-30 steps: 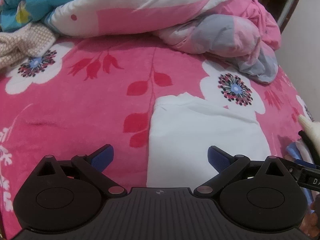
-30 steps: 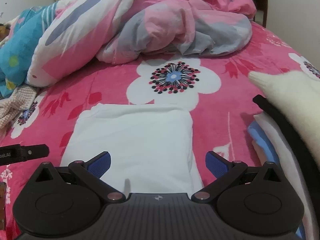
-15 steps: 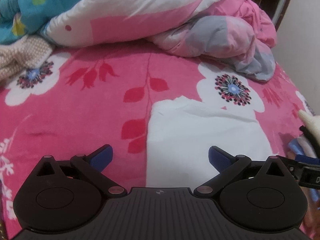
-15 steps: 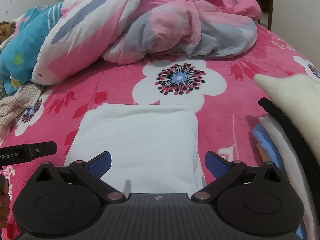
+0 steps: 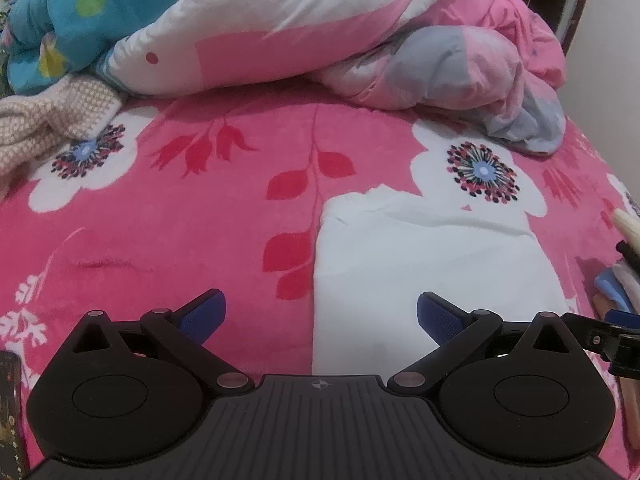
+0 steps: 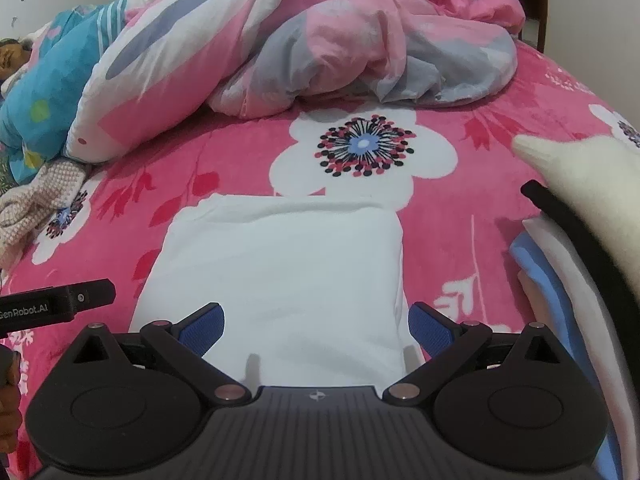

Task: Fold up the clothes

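Currently I find both my left gripper (image 5: 321,312) and right gripper (image 6: 316,326) spread wide, empty, above the folded white garment (image 6: 280,276).

The white folded garment (image 6: 280,276) has its near edge hidden behind the right tool's body. The stack of clothes (image 6: 560,276) is cut off at the right picture edge. The knitted cloth (image 5: 44,116) runs off the left edge.
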